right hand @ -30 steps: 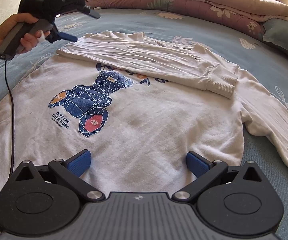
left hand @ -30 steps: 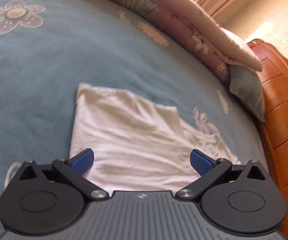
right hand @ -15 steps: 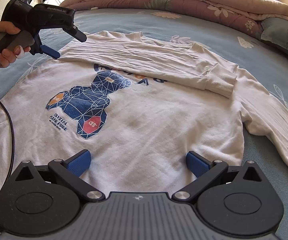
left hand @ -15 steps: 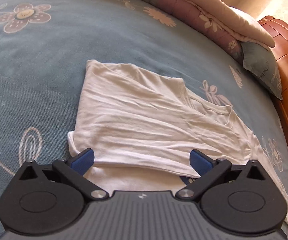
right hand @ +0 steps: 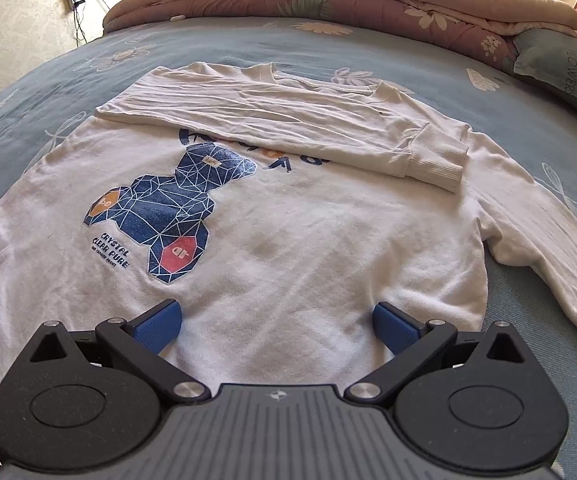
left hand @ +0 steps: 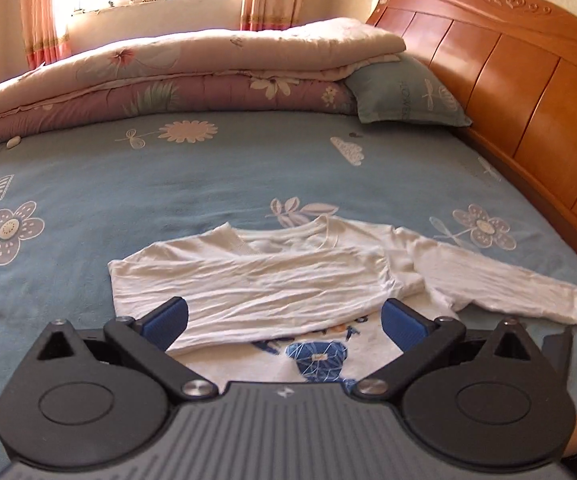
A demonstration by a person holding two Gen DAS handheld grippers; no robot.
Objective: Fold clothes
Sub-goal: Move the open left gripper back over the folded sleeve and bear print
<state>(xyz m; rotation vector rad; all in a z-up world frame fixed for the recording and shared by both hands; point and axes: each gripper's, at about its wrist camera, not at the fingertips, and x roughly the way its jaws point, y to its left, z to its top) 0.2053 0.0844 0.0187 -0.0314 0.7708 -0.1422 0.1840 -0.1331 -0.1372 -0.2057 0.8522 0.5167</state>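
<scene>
The white sweatshirt is lying flat, front up, on the blue flowered bedsheet, with one sleeve folded across the chest and covering the top of the blue bear print. The other sleeve is stretching out sideways toward the wooden headboard.

The left gripper is now pulled back and raised compared with half a second ago, looking level across the bed at the folded quilt and pillow; its claw is spread wide, holding nothing. The right gripper is hovering in much the same place over the hem, also wide and empty.
</scene>
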